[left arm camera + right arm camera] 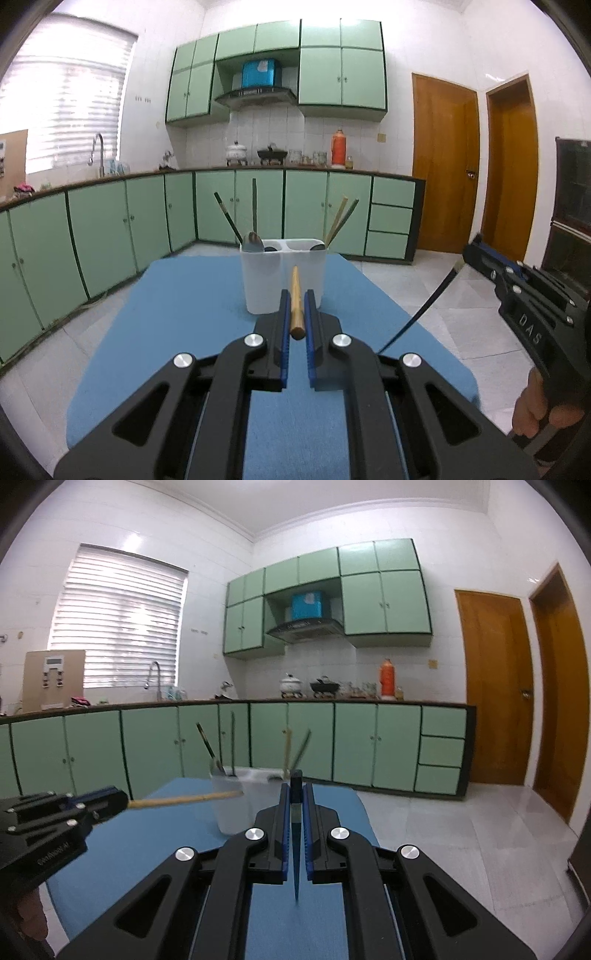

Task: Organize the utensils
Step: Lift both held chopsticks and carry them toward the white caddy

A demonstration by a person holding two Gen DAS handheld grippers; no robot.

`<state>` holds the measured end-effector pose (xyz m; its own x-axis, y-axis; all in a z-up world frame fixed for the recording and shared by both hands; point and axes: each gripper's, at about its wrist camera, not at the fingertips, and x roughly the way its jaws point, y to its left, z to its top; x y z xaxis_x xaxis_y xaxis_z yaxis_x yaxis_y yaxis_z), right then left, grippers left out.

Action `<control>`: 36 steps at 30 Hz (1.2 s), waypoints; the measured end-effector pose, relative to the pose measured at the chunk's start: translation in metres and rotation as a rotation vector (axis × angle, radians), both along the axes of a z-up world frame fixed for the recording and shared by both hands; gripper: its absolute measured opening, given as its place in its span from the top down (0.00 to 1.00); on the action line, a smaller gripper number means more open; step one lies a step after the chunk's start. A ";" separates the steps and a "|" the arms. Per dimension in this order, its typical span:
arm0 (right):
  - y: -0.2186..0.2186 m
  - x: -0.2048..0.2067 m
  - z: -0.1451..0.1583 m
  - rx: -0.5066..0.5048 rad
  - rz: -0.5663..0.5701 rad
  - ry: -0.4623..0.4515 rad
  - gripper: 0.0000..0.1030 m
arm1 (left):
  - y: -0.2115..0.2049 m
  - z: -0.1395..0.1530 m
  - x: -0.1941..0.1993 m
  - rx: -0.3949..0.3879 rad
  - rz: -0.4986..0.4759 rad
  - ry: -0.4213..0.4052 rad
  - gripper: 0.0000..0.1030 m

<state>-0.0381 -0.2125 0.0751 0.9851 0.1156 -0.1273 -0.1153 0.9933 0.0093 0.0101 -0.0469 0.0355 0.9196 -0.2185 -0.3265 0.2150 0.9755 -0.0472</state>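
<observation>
Chopsticks (296, 302) – clamped; holder (283, 277) near

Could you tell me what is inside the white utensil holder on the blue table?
The utensil holder has two compartments: a spoon and dark chopstick left, two chopsticks right. Frosted walls hide their lower ends.

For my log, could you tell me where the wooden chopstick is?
The wooden chopstick is clamped in the left claw, above the blue table, pointing toward the white utensil holder.
</observation>
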 end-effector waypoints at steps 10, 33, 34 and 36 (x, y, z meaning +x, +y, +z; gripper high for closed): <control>0.007 0.022 0.020 0.024 0.039 0.001 0.94 | 0.023 0.017 0.016 -0.035 -0.029 0.084 0.94; 0.009 0.036 0.038 0.049 0.057 -0.015 0.94 | 0.032 0.043 0.027 -0.032 -0.004 0.056 0.94; 0.009 0.038 0.040 0.050 0.056 -0.017 0.94 | 0.031 0.046 0.027 -0.030 -0.008 0.055 0.94; 0.008 0.043 0.047 0.055 0.062 -0.022 0.94 | 0.030 0.055 0.032 -0.021 -0.021 0.051 0.94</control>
